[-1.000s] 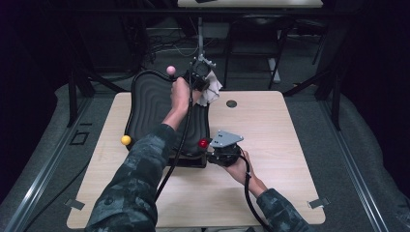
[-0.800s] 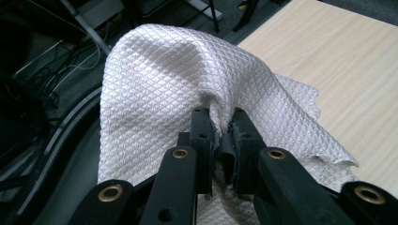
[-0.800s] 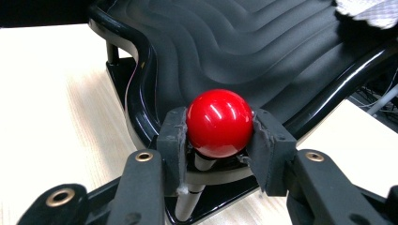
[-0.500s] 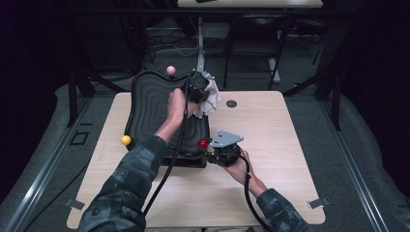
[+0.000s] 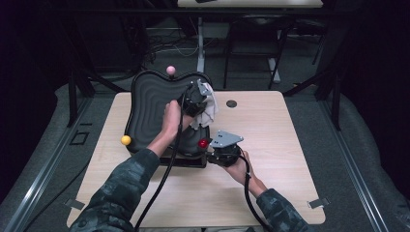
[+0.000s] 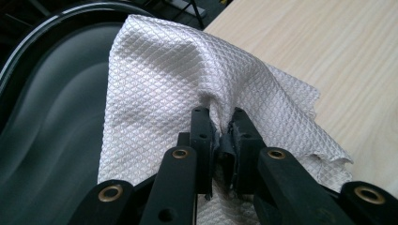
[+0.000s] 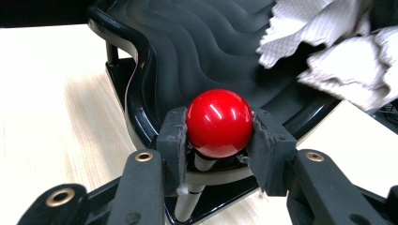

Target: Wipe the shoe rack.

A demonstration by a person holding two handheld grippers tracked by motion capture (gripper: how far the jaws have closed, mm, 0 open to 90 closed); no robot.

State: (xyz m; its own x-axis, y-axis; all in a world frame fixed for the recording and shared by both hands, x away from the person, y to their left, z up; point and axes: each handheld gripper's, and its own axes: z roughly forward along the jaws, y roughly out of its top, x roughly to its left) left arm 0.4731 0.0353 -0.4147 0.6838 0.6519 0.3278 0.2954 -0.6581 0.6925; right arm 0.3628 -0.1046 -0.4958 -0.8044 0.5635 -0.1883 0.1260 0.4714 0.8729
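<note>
Cloth (image 6: 187,79) pinched in our left hand-held gripper (image 6: 219,136) over the black tray (image 5: 150,106) at frame centre, our right hand-held gripper (image 7: 219,140) clamping its red ball (image 7: 219,123).

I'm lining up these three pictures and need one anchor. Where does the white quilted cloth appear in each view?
High view: the white quilted cloth hangs at the right far edge of the black wavy tray, just right of centre.
Left gripper view: cloth across the centre, pinched in the left hand-held gripper.
Right gripper view: cloth at the upper right corner.
Shared landmark: the black wavy tray.
</note>
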